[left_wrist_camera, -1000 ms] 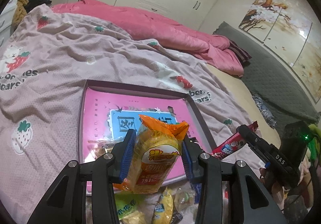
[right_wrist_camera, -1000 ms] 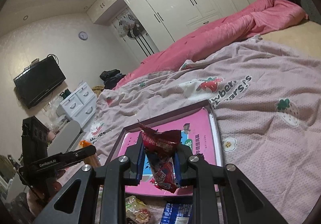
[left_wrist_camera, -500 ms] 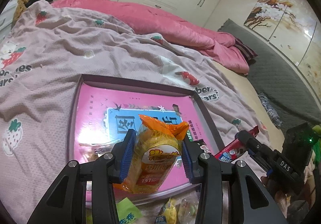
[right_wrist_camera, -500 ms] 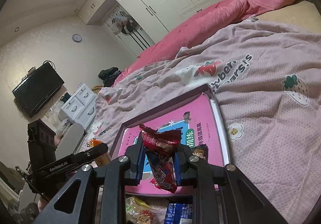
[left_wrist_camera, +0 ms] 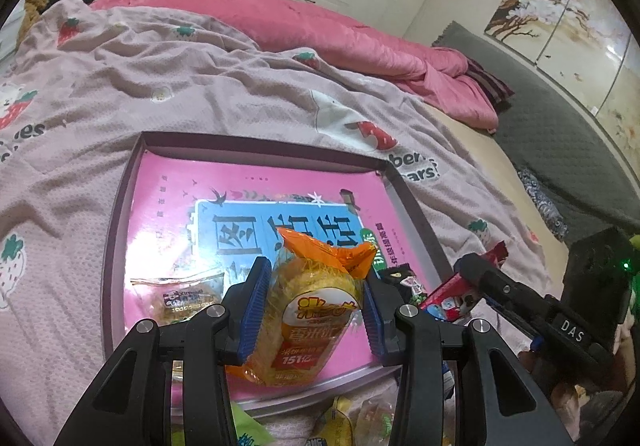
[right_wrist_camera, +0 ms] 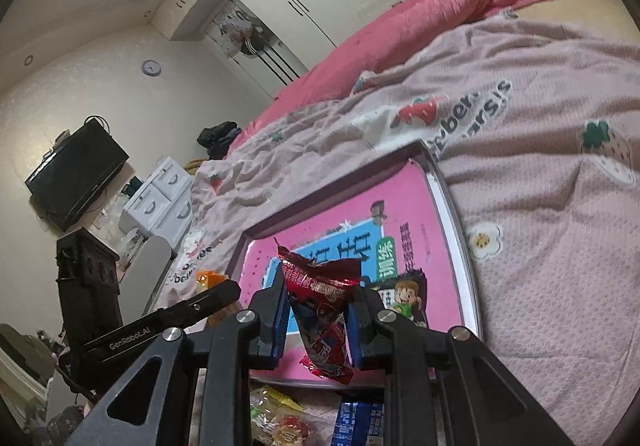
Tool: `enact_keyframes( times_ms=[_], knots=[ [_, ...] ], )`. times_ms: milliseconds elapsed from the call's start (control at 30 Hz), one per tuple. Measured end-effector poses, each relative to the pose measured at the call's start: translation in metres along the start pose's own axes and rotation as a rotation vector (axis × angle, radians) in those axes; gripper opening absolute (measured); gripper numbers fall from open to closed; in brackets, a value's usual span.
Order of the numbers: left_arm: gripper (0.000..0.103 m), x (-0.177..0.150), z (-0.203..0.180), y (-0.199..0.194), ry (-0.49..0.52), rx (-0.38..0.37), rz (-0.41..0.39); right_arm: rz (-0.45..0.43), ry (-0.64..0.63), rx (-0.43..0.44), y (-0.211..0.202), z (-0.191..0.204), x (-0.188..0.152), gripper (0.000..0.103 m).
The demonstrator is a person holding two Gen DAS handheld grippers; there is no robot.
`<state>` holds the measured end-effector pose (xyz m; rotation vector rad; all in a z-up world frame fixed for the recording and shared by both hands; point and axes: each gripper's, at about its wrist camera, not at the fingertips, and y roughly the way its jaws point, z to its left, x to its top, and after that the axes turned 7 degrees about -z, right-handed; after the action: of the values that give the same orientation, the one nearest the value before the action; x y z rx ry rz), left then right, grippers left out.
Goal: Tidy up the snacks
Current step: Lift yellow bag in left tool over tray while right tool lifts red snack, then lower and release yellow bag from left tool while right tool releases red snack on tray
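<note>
Left wrist view: the left gripper is clamping an orange-topped yellow snack pack upright between its blue pads, the pack hanging over the near half of the pink-floored tray. A clear-wrapped snack is lying inside the tray, just left of the gripper. Further packets are lying on the bedspread below the tray's near edge.

Only this view is showing the right gripper from outside, off to the right, with a red wrapper poking out near the tray's right rim.

Right wrist view: the right gripper is pinching a red snack packet, its crumpled top sticking up, its lower end dangling over the tray's near rim. Both grippers are pointing forward across the bed, tilted slightly downward. Here the left gripper is showing at left, an orange tip visible at its end.
</note>
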<state>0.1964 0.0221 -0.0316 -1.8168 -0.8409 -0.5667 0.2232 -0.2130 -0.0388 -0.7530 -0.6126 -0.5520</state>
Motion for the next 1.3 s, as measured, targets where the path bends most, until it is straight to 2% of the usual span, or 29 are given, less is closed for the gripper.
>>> enact_keyframes(
  times_ms=[233, 700, 867, 1000, 1300],
  knots=[
    [0.045, -0.003, -0.002, 0.004, 0.006, 0.003, 0.016, 0.038, 0.031, -0.021, 0.007, -0.009, -0.004, 0.025],
    [0.045, -0.005, -0.001, 0.012, 0.012, 0.017, 0.037, 0.038, 0.053, -0.078, 0.007, -0.02, -0.003, 0.026],
    [0.045, -0.006, 0.001, 0.013, 0.007, 0.019, 0.04, 0.033, 0.077, -0.095, 0.004, -0.025, -0.001, 0.029],
    [0.045, -0.006, 0.002, 0.015, 0.005, 0.023, 0.044, 0.021, 0.083, -0.107, 0.001, -0.027, 0.002, 0.035],
    [0.046, -0.007, 0.006, 0.017, -0.009, 0.042, 0.051, 0.004, 0.088, -0.121, -0.004, -0.03, 0.005, 0.039]
  ],
)
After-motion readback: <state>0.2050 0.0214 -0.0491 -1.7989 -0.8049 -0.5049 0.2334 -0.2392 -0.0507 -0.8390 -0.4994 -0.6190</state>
